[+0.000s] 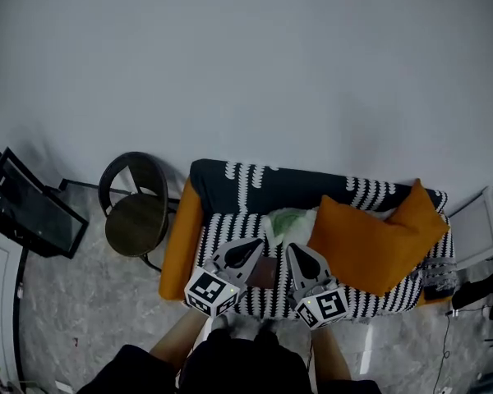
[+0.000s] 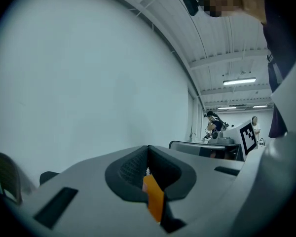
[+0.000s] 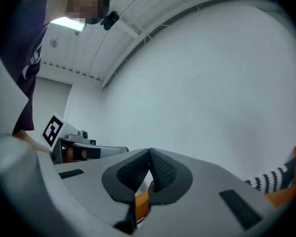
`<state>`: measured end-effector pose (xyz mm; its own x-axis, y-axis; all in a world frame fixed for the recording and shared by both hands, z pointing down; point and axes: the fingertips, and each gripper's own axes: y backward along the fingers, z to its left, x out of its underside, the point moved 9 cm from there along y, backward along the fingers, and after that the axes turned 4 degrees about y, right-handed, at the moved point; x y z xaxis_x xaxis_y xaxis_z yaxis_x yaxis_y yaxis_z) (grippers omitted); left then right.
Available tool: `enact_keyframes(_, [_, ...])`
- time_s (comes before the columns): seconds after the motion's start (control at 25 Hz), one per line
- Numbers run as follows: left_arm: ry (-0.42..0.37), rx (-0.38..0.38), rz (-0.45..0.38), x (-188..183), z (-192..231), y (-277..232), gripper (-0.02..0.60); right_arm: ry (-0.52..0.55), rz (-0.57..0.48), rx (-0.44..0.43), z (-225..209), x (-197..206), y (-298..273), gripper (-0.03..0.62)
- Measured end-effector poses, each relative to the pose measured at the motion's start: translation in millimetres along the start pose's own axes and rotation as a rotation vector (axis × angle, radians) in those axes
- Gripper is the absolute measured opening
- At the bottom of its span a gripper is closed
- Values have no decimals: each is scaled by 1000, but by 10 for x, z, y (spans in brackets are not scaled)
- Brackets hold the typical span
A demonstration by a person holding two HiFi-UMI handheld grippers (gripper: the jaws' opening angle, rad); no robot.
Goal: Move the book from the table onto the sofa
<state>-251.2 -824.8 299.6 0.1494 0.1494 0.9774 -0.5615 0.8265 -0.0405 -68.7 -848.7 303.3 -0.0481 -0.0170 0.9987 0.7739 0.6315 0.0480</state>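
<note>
Both of your claws are pressed together with nothing between the pads. The left claw [image 1: 253, 246] and the right claw [image 1: 297, 251] hang side by side over the front of the sofa [image 1: 255, 183], pointing level toward the wall [image 1: 230, 56]. No surface shows in any view. A dark brownish slab [image 1: 263, 273] lies on the striped seat between the two claws, left of the orange cushion [image 1: 370, 240]. It is probably the book, though too little of it shows to be sure. If so, the placing looks done and you are at the retreat step. Next, draw both claws back clear of the seat without brushing the slab. If the book is elsewhere, turn to find the surface first.
</note>
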Motion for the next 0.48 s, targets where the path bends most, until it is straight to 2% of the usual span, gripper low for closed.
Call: enact_keyframes(0.48, [-41, 9, -34, -133, -115, -34, 15, 25, -51, -25, 18, -176, -10, 21])
